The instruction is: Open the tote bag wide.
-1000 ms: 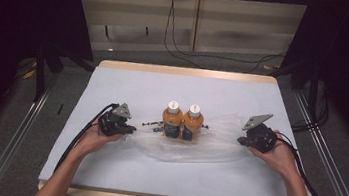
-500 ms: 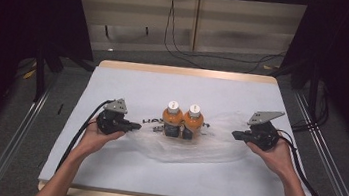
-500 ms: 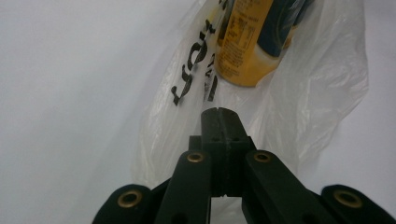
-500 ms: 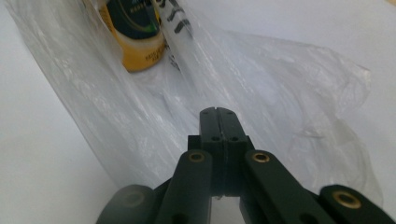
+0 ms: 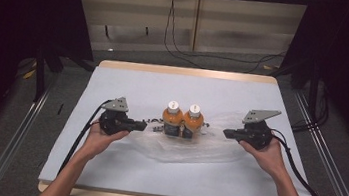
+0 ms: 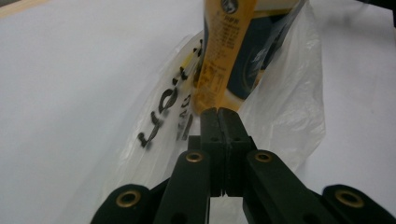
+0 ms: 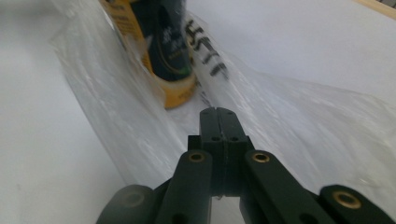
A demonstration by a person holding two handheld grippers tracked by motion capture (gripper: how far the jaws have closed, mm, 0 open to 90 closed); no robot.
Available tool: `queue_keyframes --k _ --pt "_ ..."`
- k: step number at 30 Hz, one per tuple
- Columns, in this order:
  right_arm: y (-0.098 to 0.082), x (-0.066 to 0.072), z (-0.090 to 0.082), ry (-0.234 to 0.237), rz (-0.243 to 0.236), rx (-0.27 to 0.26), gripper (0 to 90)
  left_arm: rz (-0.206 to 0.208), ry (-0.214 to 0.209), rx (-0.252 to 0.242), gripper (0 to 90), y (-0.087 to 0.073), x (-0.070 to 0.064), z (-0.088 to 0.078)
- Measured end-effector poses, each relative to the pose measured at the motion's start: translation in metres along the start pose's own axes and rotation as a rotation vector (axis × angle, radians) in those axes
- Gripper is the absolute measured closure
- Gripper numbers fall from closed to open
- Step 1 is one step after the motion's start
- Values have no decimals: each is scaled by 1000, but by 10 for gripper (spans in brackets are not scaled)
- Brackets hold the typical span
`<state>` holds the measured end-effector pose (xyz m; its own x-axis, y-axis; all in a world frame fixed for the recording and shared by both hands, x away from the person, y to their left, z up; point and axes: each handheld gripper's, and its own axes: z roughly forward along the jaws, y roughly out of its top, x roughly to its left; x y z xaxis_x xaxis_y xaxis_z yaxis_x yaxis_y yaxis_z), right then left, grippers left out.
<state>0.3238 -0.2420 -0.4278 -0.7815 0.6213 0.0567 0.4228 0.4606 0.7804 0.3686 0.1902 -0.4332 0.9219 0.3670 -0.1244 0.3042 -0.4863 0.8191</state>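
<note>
Left hand-held gripper [image 5: 140, 123] sits low on the white surface [image 5: 134, 78], forearm reaching in from below, jaws pressed together on the edge of the clear plastic bag [image 5: 191, 148]. Mid-surface, two orange bottles [image 5: 182, 120] stand upright inside that bag. Right hand-held gripper [image 5: 226, 132] mirrors it, jaws together on the bag's other edge. Since a moment ago, both have edged apart, stretching the bag.
</note>
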Motion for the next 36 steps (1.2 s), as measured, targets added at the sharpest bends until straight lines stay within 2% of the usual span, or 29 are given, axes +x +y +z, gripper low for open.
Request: queue_keyframes --k 3,5,11,12,13,16,20,21,25,26,28,30,32,36 --pt "6 7 4 19 -10 0 900 8 -15 -13 896 3 -7 4" --pt "8 12 9 40 -16 -3 900 -1 -25 -30 895 4 -11 6" --pt "12 21 18 69 -33 8 900 17 -39 -23 893 8 -23 19" --pt "12 22 18 71 -38 11 900 14 -47 -27 893 10 -26 21" --pt "13 22 20 72 -39 10 900 32 -45 -21 893 12 -28 23" --pt "14 22 22 65 -39 19 900 34 -60 -30 894 15 -35 29" --pt "20 20 24 66 -41 7 900 47 -67 -30 895 21 -41 41" --pt "22 19 25 68 -36 4 900 40 -80 -32 895 22 -44 45" --pt "27 6 28 55 -14 -10 900 70 -97 -24 894 28 -53 56" --pt "28 3 29 62 -7 -18 900 64 -107 -29 894 29 -54 60" --pt "30 1 32 52 -11 -17 900 83 -94 -13 894 32 -55 65" --pt "33 -1 37 56 -12 -16 900 74 -94 -19 895 34 -54 68" --pt "35 -5 44 66 -5 -6 900 89 -73 -3 900 35 -58 77" --pt "39 -8 56 67 -16 19 900 87 -74 13 900 35 -57 86"
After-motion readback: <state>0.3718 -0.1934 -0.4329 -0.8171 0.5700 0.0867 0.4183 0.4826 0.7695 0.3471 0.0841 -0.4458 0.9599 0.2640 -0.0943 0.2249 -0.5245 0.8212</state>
